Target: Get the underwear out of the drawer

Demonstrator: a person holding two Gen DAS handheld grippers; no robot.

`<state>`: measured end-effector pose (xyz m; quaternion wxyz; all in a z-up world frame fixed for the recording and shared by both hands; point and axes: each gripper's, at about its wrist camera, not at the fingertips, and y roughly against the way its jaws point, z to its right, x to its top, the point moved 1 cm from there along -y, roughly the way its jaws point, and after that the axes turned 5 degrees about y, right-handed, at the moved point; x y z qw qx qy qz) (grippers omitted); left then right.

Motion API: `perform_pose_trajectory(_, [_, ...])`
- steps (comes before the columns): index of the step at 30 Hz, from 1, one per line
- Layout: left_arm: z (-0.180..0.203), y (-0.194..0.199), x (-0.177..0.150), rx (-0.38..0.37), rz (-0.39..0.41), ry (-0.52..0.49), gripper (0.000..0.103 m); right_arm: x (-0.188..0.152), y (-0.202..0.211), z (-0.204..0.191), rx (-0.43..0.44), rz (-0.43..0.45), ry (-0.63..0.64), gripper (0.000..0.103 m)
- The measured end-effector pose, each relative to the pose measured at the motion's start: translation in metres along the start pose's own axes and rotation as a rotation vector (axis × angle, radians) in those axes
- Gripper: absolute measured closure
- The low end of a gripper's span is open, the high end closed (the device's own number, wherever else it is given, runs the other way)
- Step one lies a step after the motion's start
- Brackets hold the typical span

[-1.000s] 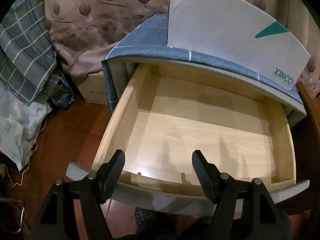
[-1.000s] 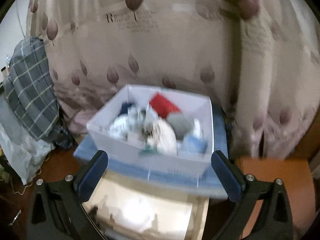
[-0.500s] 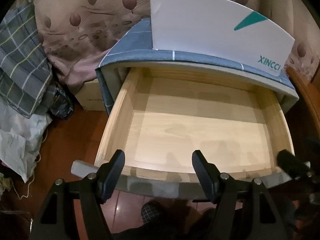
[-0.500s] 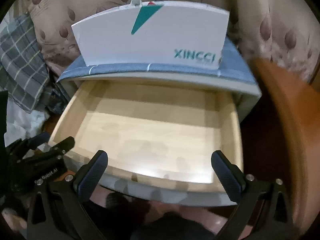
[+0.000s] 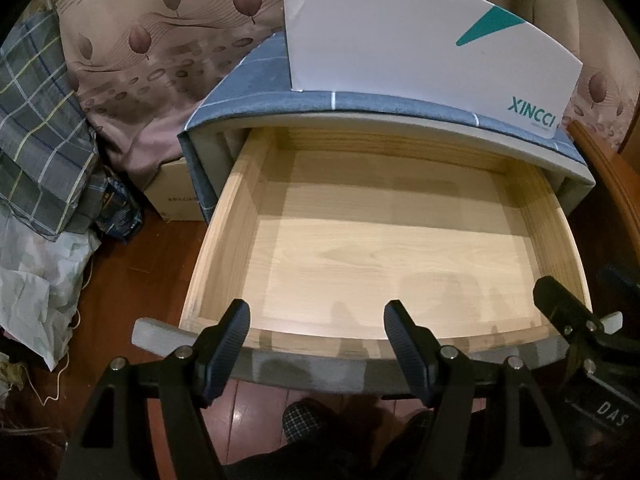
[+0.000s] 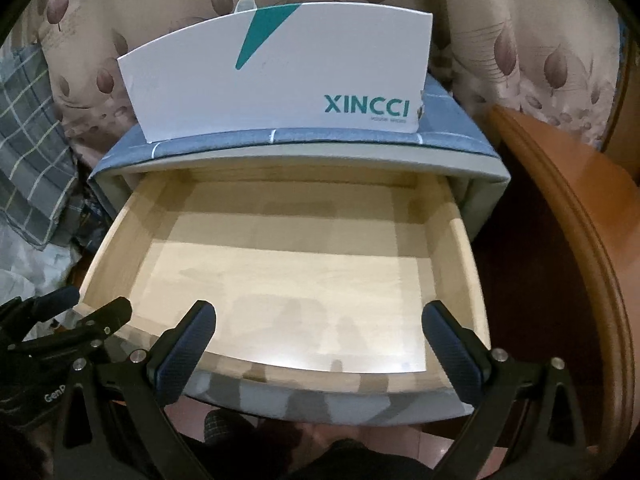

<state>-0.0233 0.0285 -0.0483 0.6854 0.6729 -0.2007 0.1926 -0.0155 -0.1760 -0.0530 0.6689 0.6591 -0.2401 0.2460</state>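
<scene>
Nearest the lens in the left wrist view, the left gripper [image 5: 316, 344] hangs over the drawer's front edge at 6 o'clock with its two ribbed fingers [image 5: 228, 344] spread apart and nothing between them; the right gripper [image 6: 320, 350] in its own view sits the same way at 6 o'clock, jaws wide apart and holding nothing, and it also shows at 4 o'clock in the left wrist view [image 5: 568, 312], just beside the drawer's right front corner. Below the fingers, a checked slipper [image 5: 306, 420] rests on the red-brown wooden floor [image 5: 132, 276]. Beyond the fingertips the pale wooden drawer [image 5: 400, 256] is pulled fully out of the nightstand [image 5: 240, 104], its grey front panel [image 6: 320, 400] closest to the cameras and its bare light wood bottom in plain view; no underwear can be seen inside it in either view. Farther back, at 12 o'clock, a white box [image 6: 280, 76] printed XINCCI with a teal triangle stands on the blue checked cloth covering the nightstand top. At 9 o'clock a plaid fabric [image 5: 36, 136] is heaped over crumpled white bags [image 5: 36, 288], with a cardboard carton [image 5: 176, 196] touching the nightstand's left side. At 3 o'clock in the right wrist view curves an orange-brown wooden edge [image 6: 568, 216]. Farthest off hangs a beige curtain [image 5: 160, 48] patterned with brown leaves
</scene>
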Motion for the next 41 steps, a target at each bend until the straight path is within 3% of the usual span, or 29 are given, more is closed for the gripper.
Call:
perform_pose_trajectory(18, [0.008,-0.001,-0.003,0.01,0.008,-0.041,0.032,-0.006,-0.012,0.003,0.021,-0.058,-0.021,0.001])
perform_pose_trajectory(41, [0.01,0.0,-0.006,-0.008,0.007,-0.058,0.032,0.002,-0.006,-0.003,0.009,-0.06,0.021,0.001])
